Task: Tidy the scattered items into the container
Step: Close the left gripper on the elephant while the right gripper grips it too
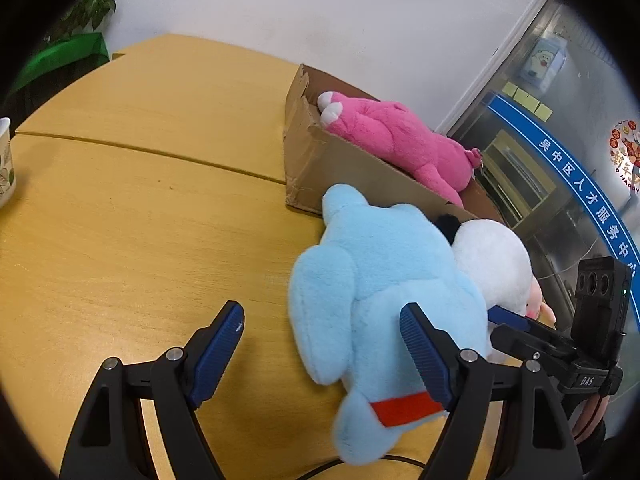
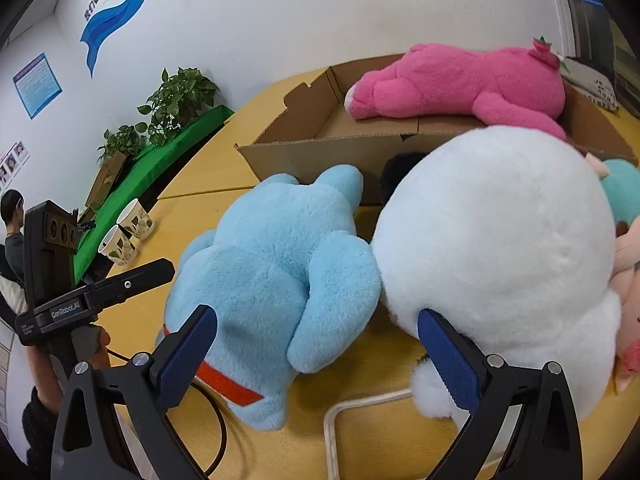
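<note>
A light blue plush with a red collar lies face down on the wooden table, its head against the cardboard box. A pink plush lies inside the box. My left gripper is open; its right finger overlaps the blue plush's back and its left finger hangs over bare table. A big white plush lies beside the blue plush. My right gripper is open, straddling the blue plush's side, with its right finger against the white plush. The box and pink plush sit behind.
Two paper cups stand at the table's left, near a green cloth and potted plants. A teal toy and a pink toy lie right of the white plush. A black cable and a pale loop run along the near edge.
</note>
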Motion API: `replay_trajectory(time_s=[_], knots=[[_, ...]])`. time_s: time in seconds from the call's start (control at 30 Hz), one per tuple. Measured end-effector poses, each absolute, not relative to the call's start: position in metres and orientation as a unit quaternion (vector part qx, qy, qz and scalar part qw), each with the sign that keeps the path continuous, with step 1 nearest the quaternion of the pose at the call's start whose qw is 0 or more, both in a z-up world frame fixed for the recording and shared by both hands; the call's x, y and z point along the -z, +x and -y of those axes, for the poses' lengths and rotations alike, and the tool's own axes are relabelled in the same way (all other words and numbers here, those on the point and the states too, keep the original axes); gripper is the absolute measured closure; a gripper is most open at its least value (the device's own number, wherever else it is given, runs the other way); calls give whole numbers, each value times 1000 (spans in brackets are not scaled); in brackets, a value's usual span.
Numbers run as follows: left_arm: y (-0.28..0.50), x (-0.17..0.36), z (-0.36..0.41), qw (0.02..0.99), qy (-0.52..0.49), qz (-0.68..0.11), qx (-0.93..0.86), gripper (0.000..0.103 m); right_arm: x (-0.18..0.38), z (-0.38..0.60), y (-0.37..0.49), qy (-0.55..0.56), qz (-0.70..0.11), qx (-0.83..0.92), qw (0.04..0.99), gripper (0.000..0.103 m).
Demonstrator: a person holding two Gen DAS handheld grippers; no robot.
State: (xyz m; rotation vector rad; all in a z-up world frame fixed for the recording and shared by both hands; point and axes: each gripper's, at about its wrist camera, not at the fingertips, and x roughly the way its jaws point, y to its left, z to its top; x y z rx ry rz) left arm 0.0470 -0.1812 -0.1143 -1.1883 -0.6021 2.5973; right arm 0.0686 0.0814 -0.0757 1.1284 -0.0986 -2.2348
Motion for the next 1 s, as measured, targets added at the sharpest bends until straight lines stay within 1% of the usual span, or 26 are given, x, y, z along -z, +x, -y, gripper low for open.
replay_trajectory(time_s=[0.03, 0.13, 0.2, 0.23, 0.27, 0.3, 0.37, 0.43, 0.47, 0.5, 0.53, 0.57, 0.73, 0.87, 0.97, 1.0], knots=[[44, 117, 182, 114, -407, 205, -883, 23, 77, -82, 68, 428, 41, 847, 311, 1], [37, 121, 185, 118, -411, 205, -880, 24, 80, -85, 65, 426, 56, 850, 305, 9], [33, 123, 187, 120, -413, 205, -879, 25, 80, -91, 62, 423, 73, 854, 294, 20], [30, 125, 188, 122, -415, 205, -878, 27, 80, -93, 60, 422, 81, 856, 287, 23], [27, 127, 187, 125, -419, 204, -876, 36, 81, -96, 58, 420, 87, 859, 279, 30], [24, 129, 187, 128, -423, 204, -874, 41, 81, -98, 56, 420, 92, 861, 271, 37], [19, 133, 184, 136, -430, 204, -869, 53, 85, -91, 52, 427, 75, 863, 261, 39], [15, 137, 178, 141, -437, 198, -866, 59, 89, -80, 52, 431, 48, 864, 256, 39], [15, 138, 176, 142, -439, 196, -865, 62, 90, -74, 53, 432, 37, 864, 255, 41], [14, 139, 175, 145, -438, 197, -865, 62, 91, -71, 53, 432, 34, 864, 258, 48], [14, 139, 175, 148, -438, 200, -864, 65, 92, -69, 53, 434, 33, 861, 264, 54], [14, 139, 174, 152, -438, 201, -863, 71, 93, -68, 52, 436, 32, 858, 269, 66], [20, 136, 169, 141, -439, 186, -868, 75, 92, -66, 56, 433, 18, 857, 279, 70], [33, 133, 165, 131, -442, 173, -871, 75, 89, -66, 65, 428, 10, 855, 293, 72], [41, 132, 167, 131, -442, 171, -871, 74, 89, -65, 72, 430, 6, 850, 304, 71], [43, 131, 169, 129, -438, 174, -873, 73, 90, -64, 72, 432, 4, 848, 308, 67]])
